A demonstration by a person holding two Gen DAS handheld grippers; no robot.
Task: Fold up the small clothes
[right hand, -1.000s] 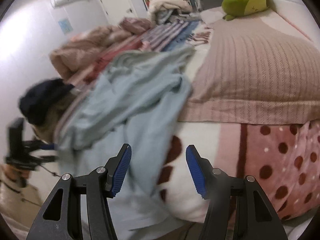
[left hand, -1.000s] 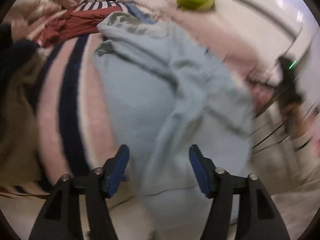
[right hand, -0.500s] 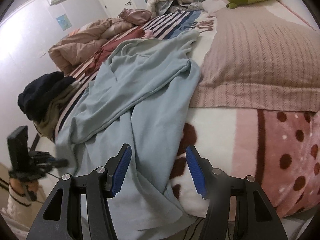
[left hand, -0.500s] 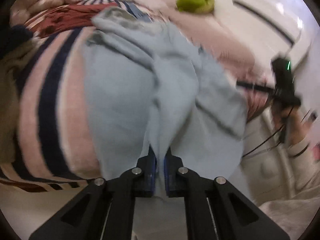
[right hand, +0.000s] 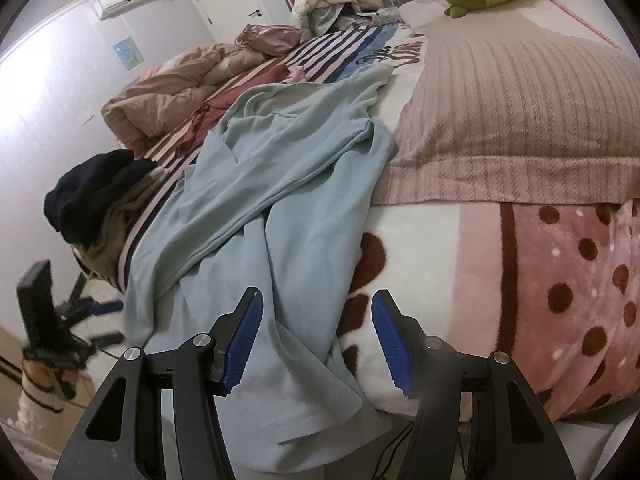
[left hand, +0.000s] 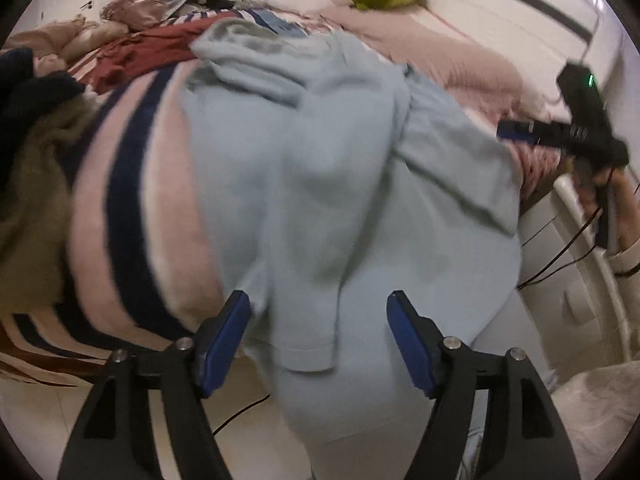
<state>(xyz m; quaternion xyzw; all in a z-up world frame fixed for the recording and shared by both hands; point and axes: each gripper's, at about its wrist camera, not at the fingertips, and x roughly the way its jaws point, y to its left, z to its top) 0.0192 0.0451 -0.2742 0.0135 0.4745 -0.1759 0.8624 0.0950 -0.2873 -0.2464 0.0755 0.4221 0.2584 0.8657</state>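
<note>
Pale-blue fleece garment drapes rumpled over the striped blanket (soft, ribbed cuff); left gripper jaws opening around the cuff, right gripper spread, holding nothing.

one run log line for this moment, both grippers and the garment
left gripper: opening, cuff between jaws, no grip | right gripper: open, empty | light blue garment: unfolded, draped over bed edge

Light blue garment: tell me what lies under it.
The light blue garment lies over the striped blanket and spotted blanket, hem hanging off the edge. Anything else beneath is covered.
</note>
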